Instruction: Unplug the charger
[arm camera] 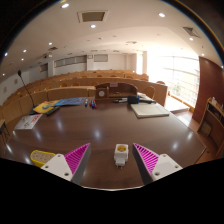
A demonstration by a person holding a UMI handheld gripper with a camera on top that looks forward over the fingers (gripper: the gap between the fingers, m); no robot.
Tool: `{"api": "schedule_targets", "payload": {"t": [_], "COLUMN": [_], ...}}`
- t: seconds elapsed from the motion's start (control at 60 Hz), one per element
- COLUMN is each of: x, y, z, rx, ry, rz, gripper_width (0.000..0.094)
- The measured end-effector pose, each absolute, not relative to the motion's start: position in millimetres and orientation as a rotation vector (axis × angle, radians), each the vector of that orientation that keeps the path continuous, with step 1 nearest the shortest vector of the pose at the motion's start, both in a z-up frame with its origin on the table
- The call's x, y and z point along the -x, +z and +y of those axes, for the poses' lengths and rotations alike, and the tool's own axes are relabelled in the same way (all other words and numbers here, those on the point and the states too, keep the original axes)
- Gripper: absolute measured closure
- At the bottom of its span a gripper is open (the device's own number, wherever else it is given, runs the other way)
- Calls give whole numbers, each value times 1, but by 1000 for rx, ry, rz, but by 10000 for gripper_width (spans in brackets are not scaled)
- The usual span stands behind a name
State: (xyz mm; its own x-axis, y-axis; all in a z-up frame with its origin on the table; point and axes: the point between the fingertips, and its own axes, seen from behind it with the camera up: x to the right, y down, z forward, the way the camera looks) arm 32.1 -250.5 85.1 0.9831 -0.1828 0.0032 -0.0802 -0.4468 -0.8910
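A small white charger with a yellow face stands on the dark brown table, between my gripper's two pink-padded fingers. There is a gap on either side of it, so neither finger touches it. The gripper is open. I see no socket or cable on the charger from here.
A yellow object lies on the table left of the left finger. Farther off are a blue and yellow item, a white paper stack, a dark box and wooden benches around the room.
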Motion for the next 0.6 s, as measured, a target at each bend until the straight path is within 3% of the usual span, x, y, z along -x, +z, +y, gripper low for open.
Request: {"api": "schedule_targets", "payload": {"t": [0.25, 0.6], "x": [8, 41], "y": [148, 178], "z": [-352, -476], "rx": [2011, 2022], "ry": [-148, -140], "rz": [93, 40], "gripper_width": [82, 88]}}
